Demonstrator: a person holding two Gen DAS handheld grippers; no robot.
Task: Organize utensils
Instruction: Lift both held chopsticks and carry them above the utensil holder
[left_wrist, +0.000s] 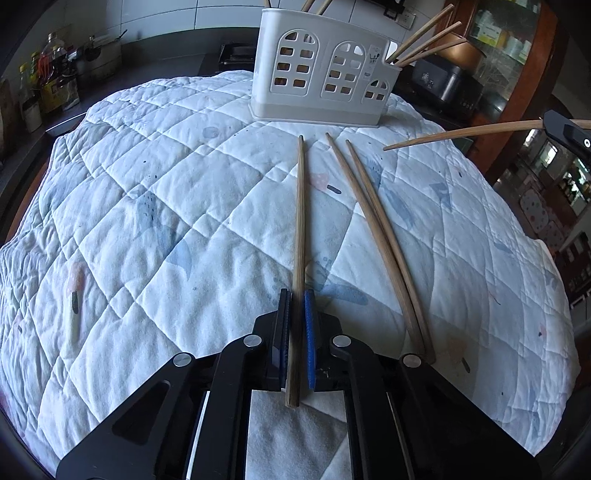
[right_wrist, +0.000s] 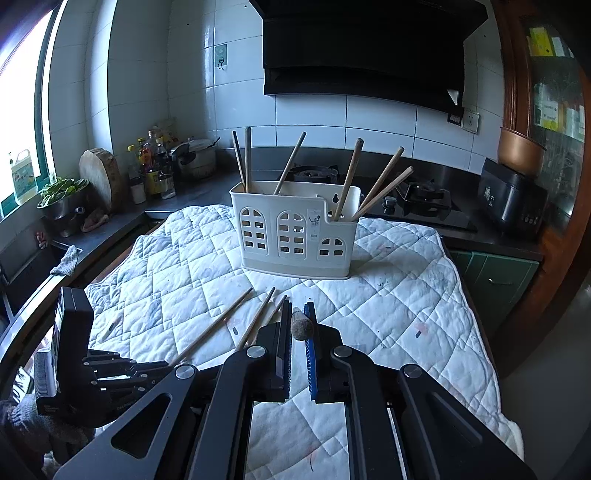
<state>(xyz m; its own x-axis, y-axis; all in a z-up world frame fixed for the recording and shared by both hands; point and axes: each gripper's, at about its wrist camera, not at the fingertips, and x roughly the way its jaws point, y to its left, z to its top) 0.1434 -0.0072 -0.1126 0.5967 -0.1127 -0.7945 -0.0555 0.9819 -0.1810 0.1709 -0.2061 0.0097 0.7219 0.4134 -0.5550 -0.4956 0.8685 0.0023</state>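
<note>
Chopstick pinched in my left gripper, lying on the quilt
My right gripper clamps another chopstick; two more lie before the white holder

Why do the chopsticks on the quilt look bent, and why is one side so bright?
Left wrist view: fisheye lens bows the two loose chopsticks and bulges the quilt. Right wrist view: window at left is glaring white, the range hood nearly black, tile lines curve.

A home kitchen: gas hob, range hood, tiled wall.
</note>
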